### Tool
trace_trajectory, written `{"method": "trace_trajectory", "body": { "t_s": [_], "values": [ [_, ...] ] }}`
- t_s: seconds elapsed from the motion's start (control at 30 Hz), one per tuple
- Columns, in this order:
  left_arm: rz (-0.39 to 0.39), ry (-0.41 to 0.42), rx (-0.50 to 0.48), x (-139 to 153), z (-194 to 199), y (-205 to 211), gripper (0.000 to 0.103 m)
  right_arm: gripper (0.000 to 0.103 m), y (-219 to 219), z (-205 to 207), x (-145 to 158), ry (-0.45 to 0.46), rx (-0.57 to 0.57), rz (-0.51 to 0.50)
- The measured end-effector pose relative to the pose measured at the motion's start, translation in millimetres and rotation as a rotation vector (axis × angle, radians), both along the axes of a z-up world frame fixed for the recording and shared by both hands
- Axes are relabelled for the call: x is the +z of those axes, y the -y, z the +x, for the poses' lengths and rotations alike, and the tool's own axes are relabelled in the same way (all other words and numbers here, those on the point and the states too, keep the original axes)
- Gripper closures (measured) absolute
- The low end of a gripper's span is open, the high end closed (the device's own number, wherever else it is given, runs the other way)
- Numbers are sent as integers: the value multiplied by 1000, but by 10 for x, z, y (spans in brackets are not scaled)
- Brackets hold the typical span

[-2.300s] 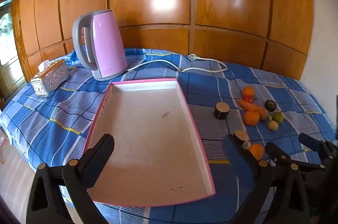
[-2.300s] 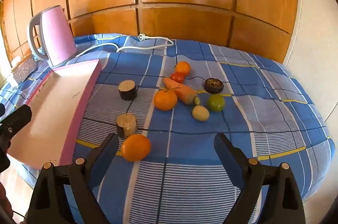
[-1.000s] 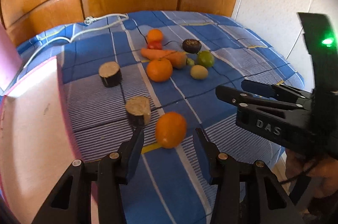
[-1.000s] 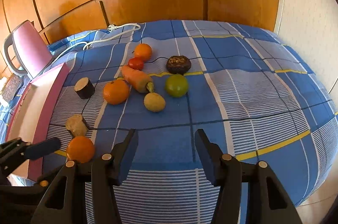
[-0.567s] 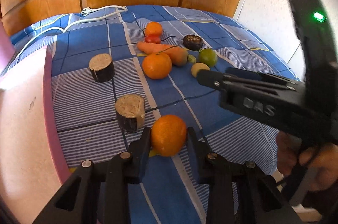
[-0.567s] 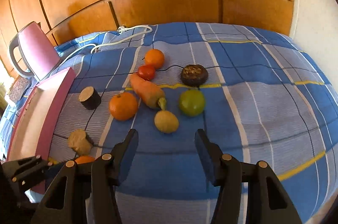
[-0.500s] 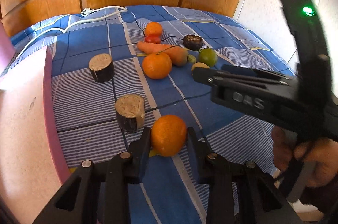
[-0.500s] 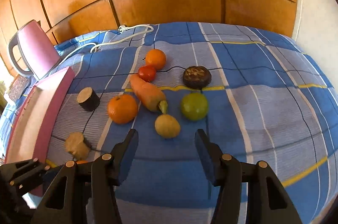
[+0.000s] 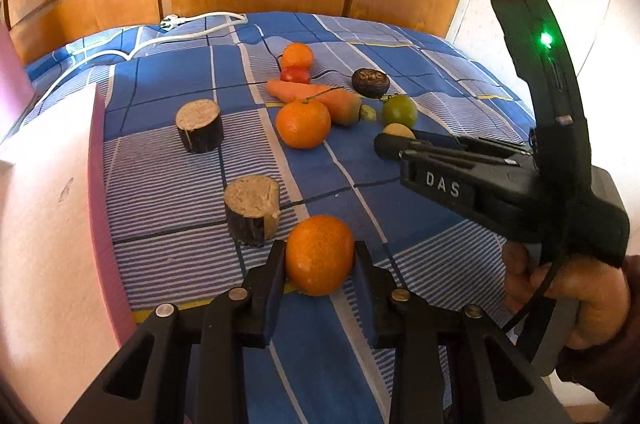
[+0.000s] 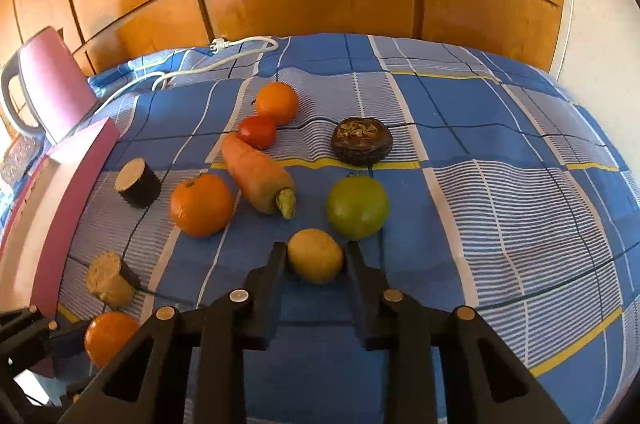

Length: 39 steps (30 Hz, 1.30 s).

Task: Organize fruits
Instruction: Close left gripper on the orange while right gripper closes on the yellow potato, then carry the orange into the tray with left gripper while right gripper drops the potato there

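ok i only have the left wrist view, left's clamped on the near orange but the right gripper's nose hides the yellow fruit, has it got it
observer: yes, the right gripper has just closed and its pads press both sides of the yellow fruit.
operator: anything crowding it
observer: the green fruit lies just past one fingertip, very close; I can't tell if they touch.
operator: and the pink sliver at my left edge
observer: a pink kettle, standing behind the tray.
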<state>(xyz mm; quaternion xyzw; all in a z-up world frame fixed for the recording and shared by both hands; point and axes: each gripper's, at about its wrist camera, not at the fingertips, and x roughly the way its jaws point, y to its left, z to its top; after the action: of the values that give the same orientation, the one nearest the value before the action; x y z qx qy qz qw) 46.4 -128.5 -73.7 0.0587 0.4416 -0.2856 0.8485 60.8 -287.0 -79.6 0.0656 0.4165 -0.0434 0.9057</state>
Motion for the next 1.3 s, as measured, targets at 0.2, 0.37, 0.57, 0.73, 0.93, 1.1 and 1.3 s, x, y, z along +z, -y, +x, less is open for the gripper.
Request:
{"method": "trace_trajectory", "body": {
  "t_s": [0.2, 0.37, 0.57, 0.73, 0.93, 1.1, 1.3],
  "values": [
    [-4, 18, 13, 61, -61, -68, 71, 75, -66, -100, 27, -2, 22, 30],
    [-21, 56, 37, 187, -112, -143, 71, 75, -203, -183, 46, -4, 63, 46],
    [-31, 94, 109, 341, -129, -347, 71, 75, -394, -225, 73, -10, 116, 74],
    [-36, 131, 174, 458, -184, -534, 71, 75, -625, -226, 179, 7, 179, 63],
    [-54, 147, 266, 545, -176, -817, 71, 75, -845, -211, 338, 25, 241, 82],
    [-57, 161, 355, 585, -161, -1101, 71, 75, -1073, -194, 444, 32, 307, 90],
    [-32, 177, 492, 572, -111, -1515, 71, 75, -1365, -150, 514, 23, 394, 100]
  ]
}}
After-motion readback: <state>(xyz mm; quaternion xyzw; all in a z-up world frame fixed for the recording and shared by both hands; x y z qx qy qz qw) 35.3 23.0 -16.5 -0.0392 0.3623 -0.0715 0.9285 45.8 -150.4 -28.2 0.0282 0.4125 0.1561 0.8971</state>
